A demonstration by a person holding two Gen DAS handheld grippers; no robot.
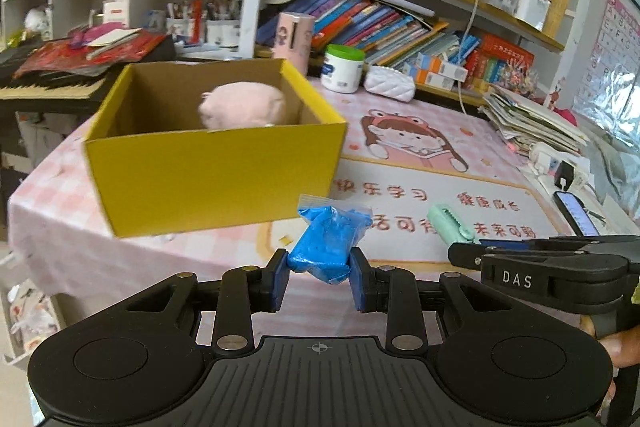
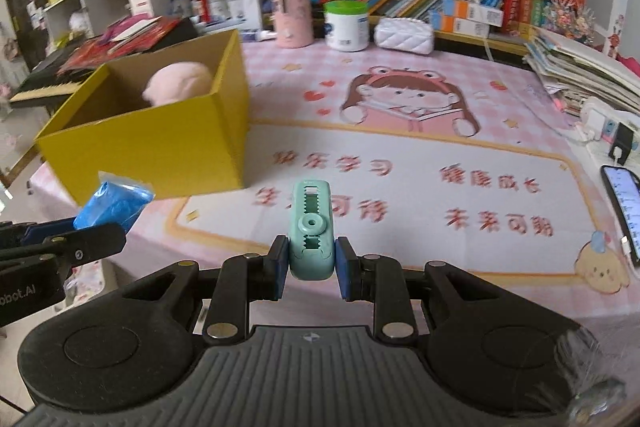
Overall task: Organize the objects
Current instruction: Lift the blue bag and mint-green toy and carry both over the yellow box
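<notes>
The left gripper (image 1: 319,273) clamps a blue bag (image 1: 326,243), its long axis pointing toward the yellow box (image 1: 212,171). The right gripper (image 2: 311,265) grips a green clip (image 2: 311,227) right of the box, lengthwise away from it, above the tabletop (image 2: 420,155).

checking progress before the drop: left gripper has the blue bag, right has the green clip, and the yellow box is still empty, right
Not quite. The yellow box is not empty: a pink plush already sits inside it, as the left wrist view shows. The rest holds: the left gripper is shut on the blue bag, and the right gripper is shut on the green clip.
</notes>
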